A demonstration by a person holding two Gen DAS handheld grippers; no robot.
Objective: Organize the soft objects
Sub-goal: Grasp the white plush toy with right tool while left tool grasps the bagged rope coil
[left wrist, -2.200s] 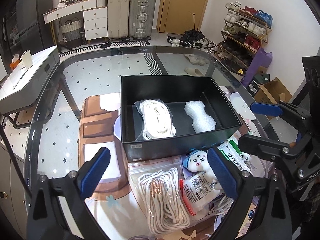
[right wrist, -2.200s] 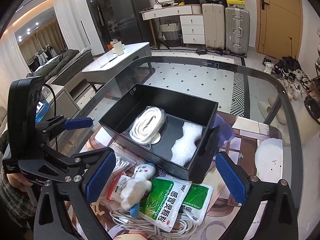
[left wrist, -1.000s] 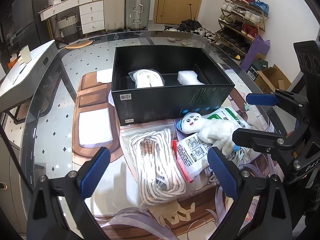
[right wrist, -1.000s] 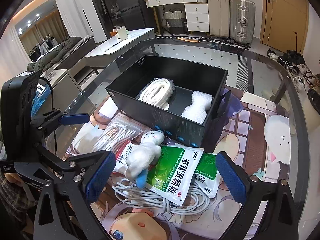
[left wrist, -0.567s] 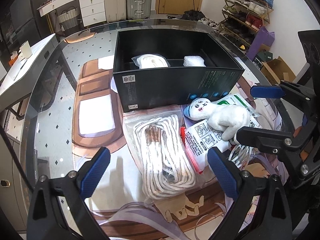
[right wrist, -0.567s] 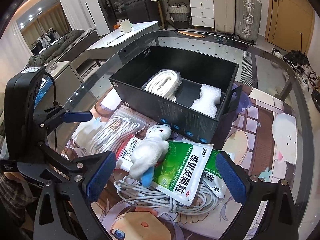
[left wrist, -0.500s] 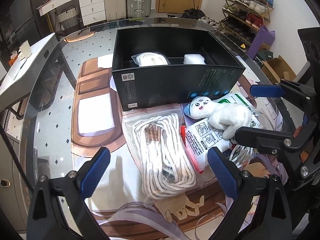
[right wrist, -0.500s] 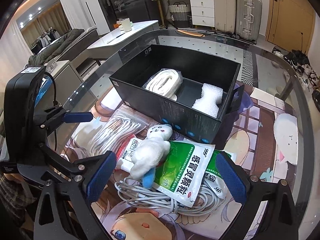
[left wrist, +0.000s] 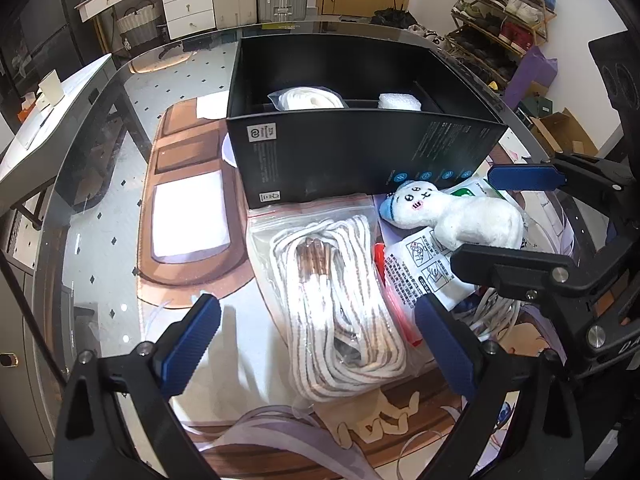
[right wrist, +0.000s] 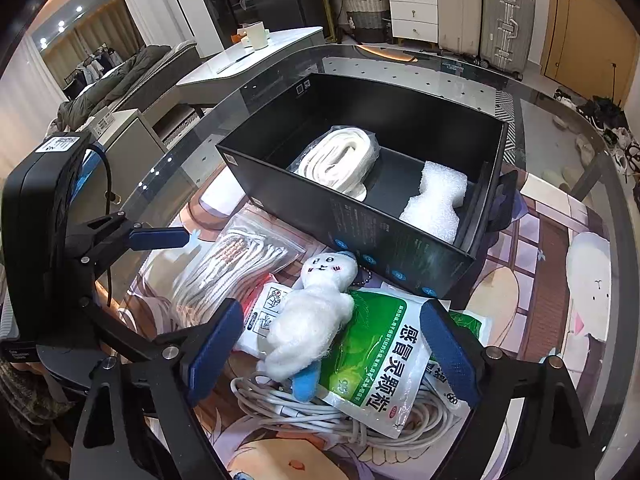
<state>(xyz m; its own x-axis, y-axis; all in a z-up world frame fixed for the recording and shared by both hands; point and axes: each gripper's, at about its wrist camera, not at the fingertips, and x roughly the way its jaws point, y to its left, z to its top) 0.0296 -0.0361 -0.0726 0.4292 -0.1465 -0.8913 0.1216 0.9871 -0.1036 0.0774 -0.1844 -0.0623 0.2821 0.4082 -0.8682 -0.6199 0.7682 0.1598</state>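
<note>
A black box [left wrist: 360, 160] [right wrist: 400, 236] stands on the glass table. Inside lie a bagged white rope coil [right wrist: 340, 160] [left wrist: 304, 100] and a white foam piece [right wrist: 434, 200] [left wrist: 400, 102]. In front lies a clear bag of white rope [left wrist: 336, 300] [right wrist: 228, 264], a white plush toy [left wrist: 460, 216] [right wrist: 312, 320], a white packet [left wrist: 420, 268], green medicine packets [right wrist: 384, 360] and a grey cable coil [right wrist: 320, 412]. My left gripper [left wrist: 316, 344] is open above the rope bag. My right gripper [right wrist: 336, 352] is open above the plush toy.
A printed mat [left wrist: 188, 208] covers the table under the box. The glass table edge [left wrist: 52, 200] curves along the left. A white side table [right wrist: 256, 64] and suitcases [right wrist: 508, 20] stand beyond the table.
Both grippers have dropped lower and closer to the items in front of the box; both stay open. The objects have not moved.
</note>
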